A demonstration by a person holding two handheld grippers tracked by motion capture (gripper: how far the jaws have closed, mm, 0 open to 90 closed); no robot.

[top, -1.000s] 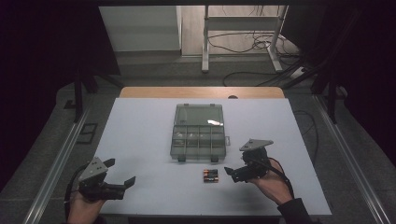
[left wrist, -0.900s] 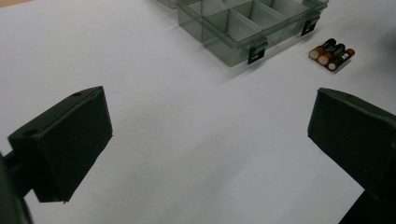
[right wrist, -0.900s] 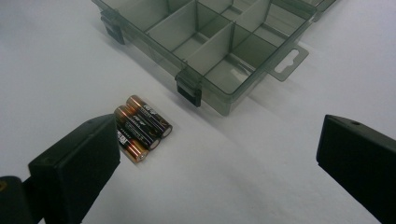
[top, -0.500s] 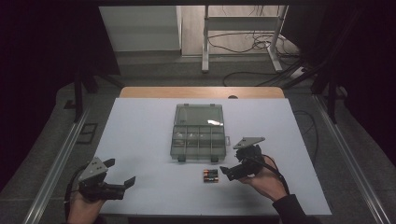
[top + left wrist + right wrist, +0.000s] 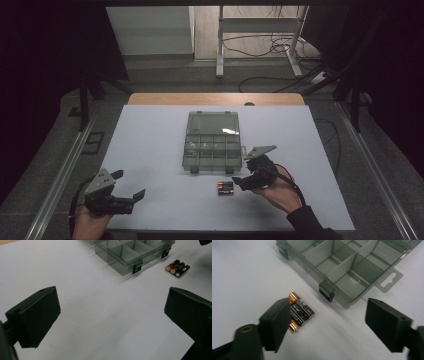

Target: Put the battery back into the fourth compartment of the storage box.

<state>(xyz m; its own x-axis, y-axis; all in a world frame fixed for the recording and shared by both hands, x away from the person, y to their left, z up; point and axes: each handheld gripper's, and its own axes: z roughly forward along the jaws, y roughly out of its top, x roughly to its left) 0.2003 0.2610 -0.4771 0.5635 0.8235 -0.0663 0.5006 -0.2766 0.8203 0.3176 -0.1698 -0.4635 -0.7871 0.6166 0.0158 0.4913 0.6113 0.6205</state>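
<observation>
Three batteries (image 5: 225, 188) lie side by side on the white table (image 5: 150, 150), just in front of the open compartment box (image 5: 212, 145), as the right gripper (image 5: 245, 181), jaws apart and just closing on nothing, hovers beside them, the left gripper (image 5: 131, 186) wide open well apart.

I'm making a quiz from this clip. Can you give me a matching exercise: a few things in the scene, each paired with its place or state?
Things:
1. batteries
2. organizer box
3. left tool
4. right tool

Places or states:
A. lid open, compartments showing
B. open, near the table's front left corner
C. side by side on the table before the box
D. open, beside the batteries

Pairs: 1-C, 2-A, 3-B, 4-D
</observation>
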